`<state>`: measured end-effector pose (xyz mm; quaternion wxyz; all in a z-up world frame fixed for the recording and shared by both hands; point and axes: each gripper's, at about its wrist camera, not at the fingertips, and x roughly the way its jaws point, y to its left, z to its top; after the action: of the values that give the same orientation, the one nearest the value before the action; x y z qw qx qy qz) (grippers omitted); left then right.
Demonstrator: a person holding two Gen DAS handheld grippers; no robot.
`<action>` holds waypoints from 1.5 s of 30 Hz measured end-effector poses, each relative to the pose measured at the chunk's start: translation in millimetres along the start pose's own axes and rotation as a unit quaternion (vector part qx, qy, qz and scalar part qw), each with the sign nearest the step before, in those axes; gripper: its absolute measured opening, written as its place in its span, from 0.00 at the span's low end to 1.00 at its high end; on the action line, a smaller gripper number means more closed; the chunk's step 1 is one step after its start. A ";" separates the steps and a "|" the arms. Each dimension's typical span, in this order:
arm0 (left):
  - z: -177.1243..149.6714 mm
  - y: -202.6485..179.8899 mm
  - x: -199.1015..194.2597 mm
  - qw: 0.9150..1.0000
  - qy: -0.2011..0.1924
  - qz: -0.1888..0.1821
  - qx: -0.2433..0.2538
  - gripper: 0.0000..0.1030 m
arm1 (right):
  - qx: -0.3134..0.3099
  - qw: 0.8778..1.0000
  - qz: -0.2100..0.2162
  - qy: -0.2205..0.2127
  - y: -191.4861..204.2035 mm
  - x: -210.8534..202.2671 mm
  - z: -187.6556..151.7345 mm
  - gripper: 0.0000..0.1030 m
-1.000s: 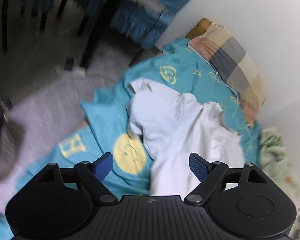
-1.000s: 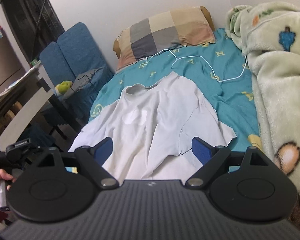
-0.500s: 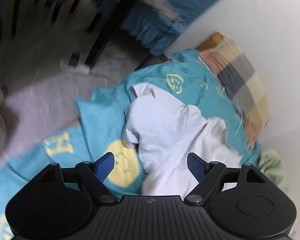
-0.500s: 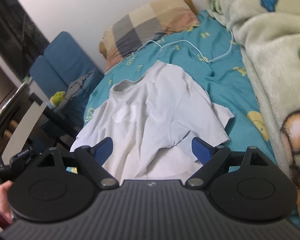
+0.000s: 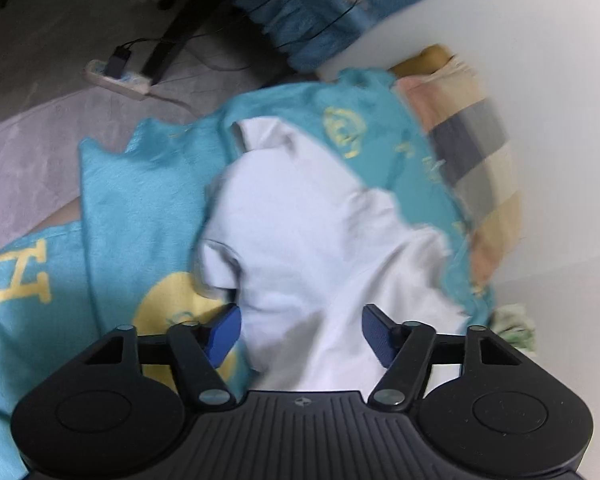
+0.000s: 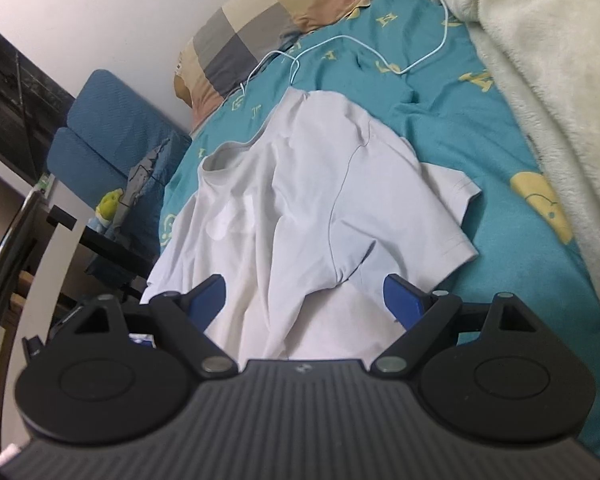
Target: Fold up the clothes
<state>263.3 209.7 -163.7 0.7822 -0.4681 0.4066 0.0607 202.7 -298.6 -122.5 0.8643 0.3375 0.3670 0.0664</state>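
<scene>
A white T-shirt lies spread, wrinkled, on the teal bedsheet. The left gripper hovers over the shirt's side, fingers wide apart, empty. The right gripper points along the shirt toward the checked pillow, fingers likewise spread and empty.

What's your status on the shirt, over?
Left gripper open, right gripper open, both empty above the white T-shirt. Shirt spread unfolded on the teal bedsheet. White cable lies just past the collar.
</scene>
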 end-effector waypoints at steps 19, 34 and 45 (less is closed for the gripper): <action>61.5 11.8 -30.2 0.989 -0.135 -0.047 -0.025 0.03 | 0.012 0.999 -0.011 0.032 -7.6 28.2 -7.8 0.85; 76.4 18.3 -19.2 0.988 -0.088 0.108 0.060 0.45 | -0.031 0.998 -0.045 0.031 -5.5 30.3 -6.0 0.85; -0.9 17.2 -107.3 0.968 0.083 0.166 0.166 0.60 | -0.064 0.997 -0.048 0.015 4.4 1.5 -10.1 0.85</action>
<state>183.5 249.3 -101.3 0.7915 -0.2609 0.5464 0.0826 197.4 -289.3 -125.7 0.8810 0.2621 0.3903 0.0531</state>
